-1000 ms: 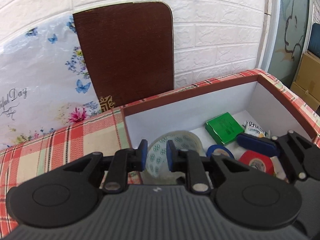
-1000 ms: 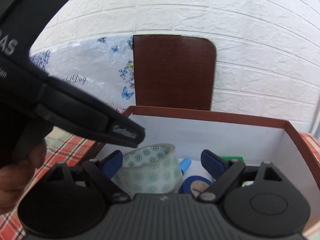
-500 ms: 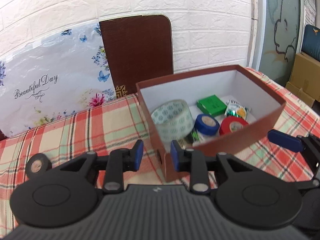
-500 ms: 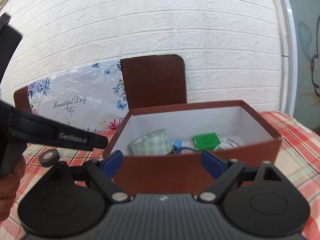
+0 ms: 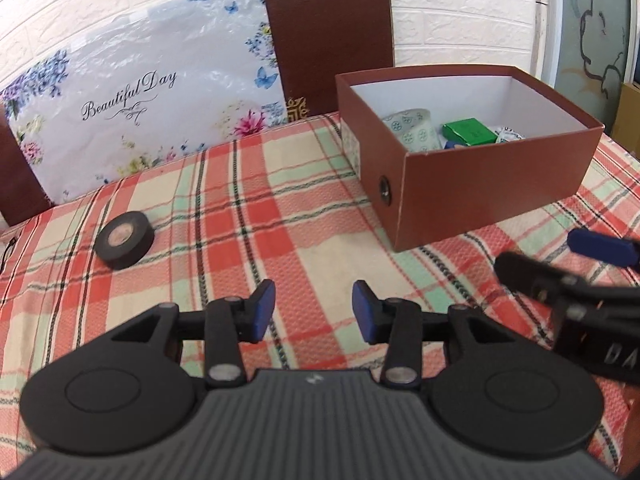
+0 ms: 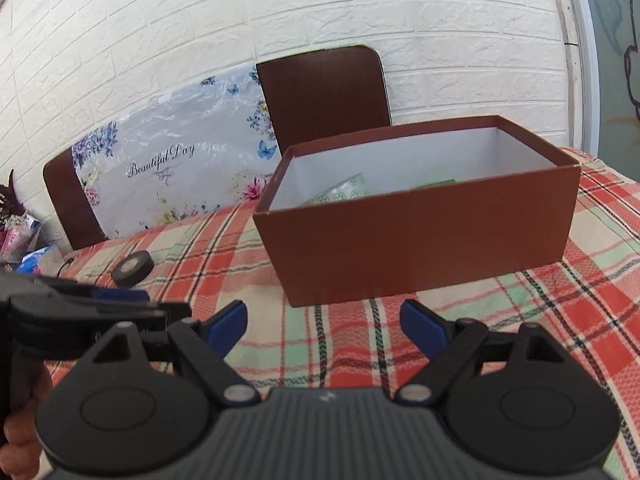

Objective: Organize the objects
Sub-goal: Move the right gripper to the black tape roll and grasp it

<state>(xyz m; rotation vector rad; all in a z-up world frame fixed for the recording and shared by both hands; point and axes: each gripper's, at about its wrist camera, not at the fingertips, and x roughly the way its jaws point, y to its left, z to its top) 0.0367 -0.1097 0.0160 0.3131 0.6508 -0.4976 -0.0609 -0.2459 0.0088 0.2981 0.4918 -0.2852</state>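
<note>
A brown box (image 5: 492, 196) (image 6: 424, 244) with a white inside stands on the plaid tablecloth (image 5: 280, 216). Inside it I see a patterned clear tape roll (image 5: 412, 130) and a green packet (image 5: 468, 132). A black tape roll (image 5: 124, 240) (image 6: 133, 267) lies flat on the cloth, off to the left. My left gripper (image 5: 314, 312) hovers over bare cloth, its jaws opening with nothing between them. My right gripper (image 6: 324, 322) stands open and empty in front of the box. The right gripper's finger (image 5: 600, 248) shows at the right edge of the left wrist view.
Two brown chair backs (image 5: 328, 36) and a flowered plastic sheet (image 5: 152, 92) lean at the white brick wall behind the table. Small packets (image 6: 28, 240) sit at the far left. A hand (image 6: 20, 432) holds the left gripper's handle.
Both grippers have pulled back from over the box to the cloth in front of it. The left jaws have widened. The clear tape roll stays in the box.
</note>
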